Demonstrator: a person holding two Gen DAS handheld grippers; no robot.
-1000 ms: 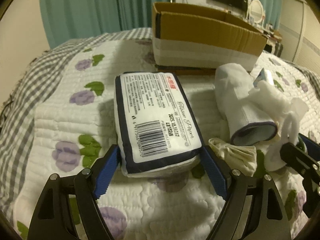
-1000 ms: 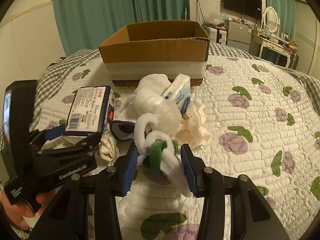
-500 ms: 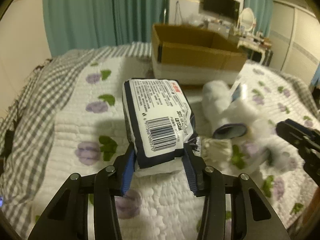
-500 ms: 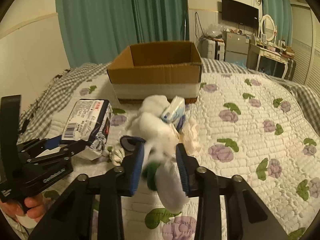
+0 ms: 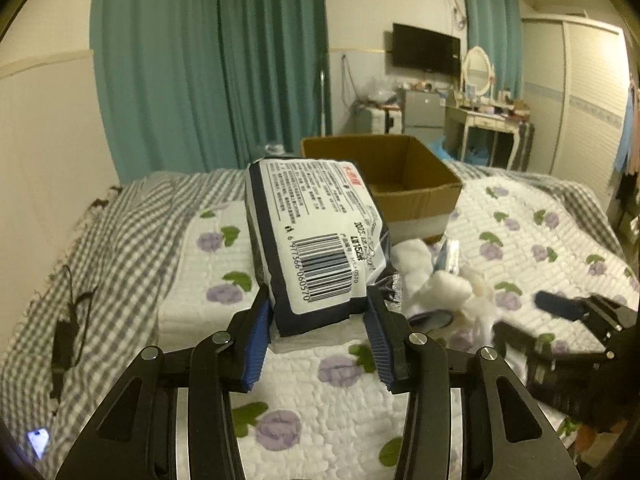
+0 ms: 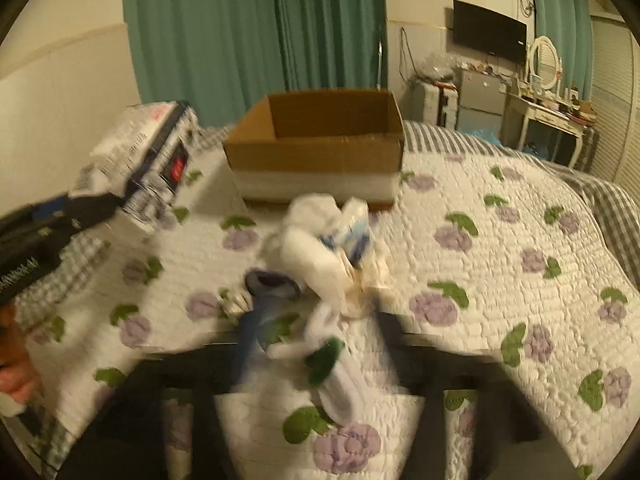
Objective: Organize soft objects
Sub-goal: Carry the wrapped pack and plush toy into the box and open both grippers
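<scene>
My left gripper (image 5: 318,334) is shut on a tissue pack (image 5: 316,240) with a white label and barcode, held well above the bed; the pack also shows at the left of the right wrist view (image 6: 140,160). My right gripper (image 6: 316,332) is blurred and holds a white and green sock (image 6: 334,364) between its fingers, just above the quilt. A pile of white socks and a small tissue packet (image 6: 332,248) lies on the quilt in front of an open cardboard box (image 6: 320,152), which also shows in the left wrist view (image 5: 400,176).
The bed has a white quilt with purple flowers (image 6: 500,260) and a grey checked blanket (image 5: 120,240) on the left. Green curtains, a TV, a dresser and a mirror stand behind the bed.
My left gripper closed on the tissue pack and lifted it off the quilt. My right gripper closed on the white and green sock and raised it while moving back.
</scene>
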